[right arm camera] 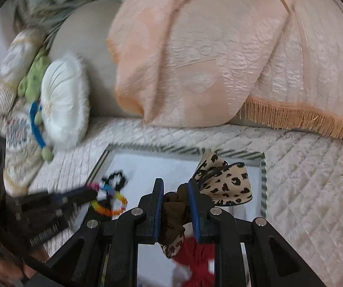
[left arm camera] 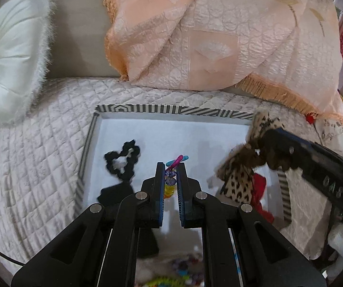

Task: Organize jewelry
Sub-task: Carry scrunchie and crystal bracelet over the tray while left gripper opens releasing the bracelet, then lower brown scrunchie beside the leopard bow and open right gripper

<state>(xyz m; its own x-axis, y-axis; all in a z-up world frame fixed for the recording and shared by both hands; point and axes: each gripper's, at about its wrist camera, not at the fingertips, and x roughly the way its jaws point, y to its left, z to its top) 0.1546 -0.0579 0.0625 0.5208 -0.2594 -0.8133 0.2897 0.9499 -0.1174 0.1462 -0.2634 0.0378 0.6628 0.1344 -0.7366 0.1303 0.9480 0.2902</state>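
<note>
A white tray with a striped rim lies on the quilted bed. My left gripper is shut on a colourful beaded bracelet, held above the tray; in the right wrist view the bracelet hangs from it. A black scrunchie lies in the tray's left half. My right gripper is shut on a leopard-print bow, also seen in the left wrist view. A red fabric piece lies under it in the tray.
A peach fringed blanket is heaped behind the tray. A white fluffy round cushion stands at the left. A green plush toy and patterned pillows sit by the cushion. Several beads lie blurred below my left gripper.
</note>
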